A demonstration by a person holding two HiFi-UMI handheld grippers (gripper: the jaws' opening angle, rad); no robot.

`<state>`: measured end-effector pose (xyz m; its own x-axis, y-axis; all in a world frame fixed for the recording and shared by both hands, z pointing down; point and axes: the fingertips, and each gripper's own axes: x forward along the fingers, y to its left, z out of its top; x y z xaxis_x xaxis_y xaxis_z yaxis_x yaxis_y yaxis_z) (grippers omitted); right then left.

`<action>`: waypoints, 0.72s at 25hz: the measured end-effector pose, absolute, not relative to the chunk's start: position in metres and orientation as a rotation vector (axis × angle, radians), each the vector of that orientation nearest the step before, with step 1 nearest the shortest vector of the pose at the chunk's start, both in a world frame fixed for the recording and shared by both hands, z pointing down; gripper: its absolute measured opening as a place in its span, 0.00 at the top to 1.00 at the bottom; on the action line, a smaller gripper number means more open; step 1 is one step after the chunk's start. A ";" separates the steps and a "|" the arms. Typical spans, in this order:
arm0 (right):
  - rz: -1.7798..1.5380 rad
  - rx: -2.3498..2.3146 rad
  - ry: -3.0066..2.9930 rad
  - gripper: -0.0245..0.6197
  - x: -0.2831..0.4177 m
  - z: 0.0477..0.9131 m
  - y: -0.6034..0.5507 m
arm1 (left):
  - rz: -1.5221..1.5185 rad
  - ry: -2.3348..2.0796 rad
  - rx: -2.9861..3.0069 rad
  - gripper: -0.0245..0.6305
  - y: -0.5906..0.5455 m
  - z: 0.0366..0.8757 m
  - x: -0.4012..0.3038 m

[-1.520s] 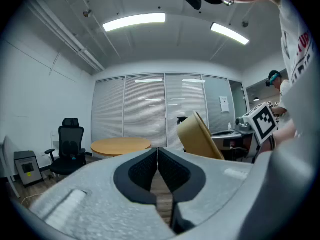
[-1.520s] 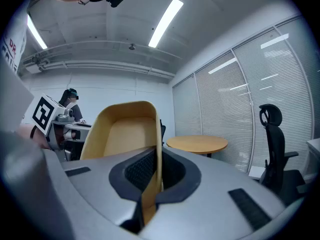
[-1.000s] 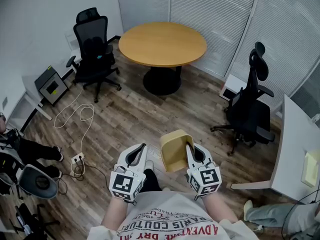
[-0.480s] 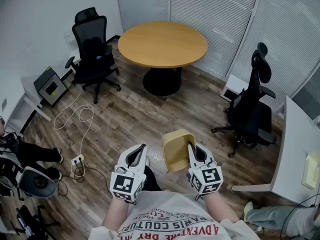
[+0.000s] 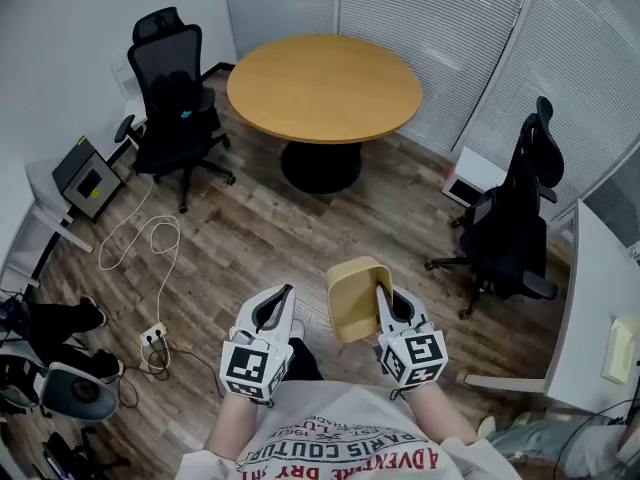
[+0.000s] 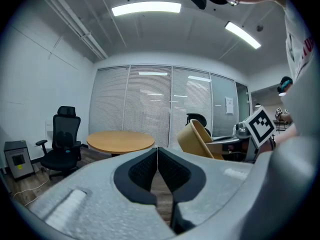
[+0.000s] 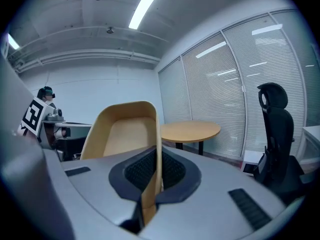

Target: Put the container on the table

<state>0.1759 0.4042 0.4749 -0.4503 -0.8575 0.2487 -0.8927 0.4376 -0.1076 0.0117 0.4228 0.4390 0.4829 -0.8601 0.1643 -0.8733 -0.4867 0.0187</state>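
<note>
We are holding the tan container aloft at the lower centre of the head view, over the wood floor. The right gripper is clamping the container's side wall between its jaws, with the open mouth tilting toward us. Just to its left, the left gripper is carrying nothing, its jaws pressing together. The round wooden counter is standing well apart at top centre. Black office chairs are flanking it at upper left and at right, and a white cable is looping across the floor at left.
</note>
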 end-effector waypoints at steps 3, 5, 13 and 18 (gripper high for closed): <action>0.339 1.567 -2.493 0.95 0.162 0.474 0.364 | 0.192 -1.506 2.624 0.94 0.379 0.437 -0.003; 0.345 1.594 -2.475 0.95 0.151 0.472 0.337 | 0.188 -1.483 2.636 0.94 0.351 0.435 -0.015; 0.340 1.643 -2.462 0.95 0.090 0.464 0.234 | 0.248 -1.414 2.745 0.94 0.249 0.423 -0.074; 0.386 1.652 -2.456 0.95 0.063 0.468 0.188 | 0.266 -1.407 2.731 0.94 0.200 0.421 -0.103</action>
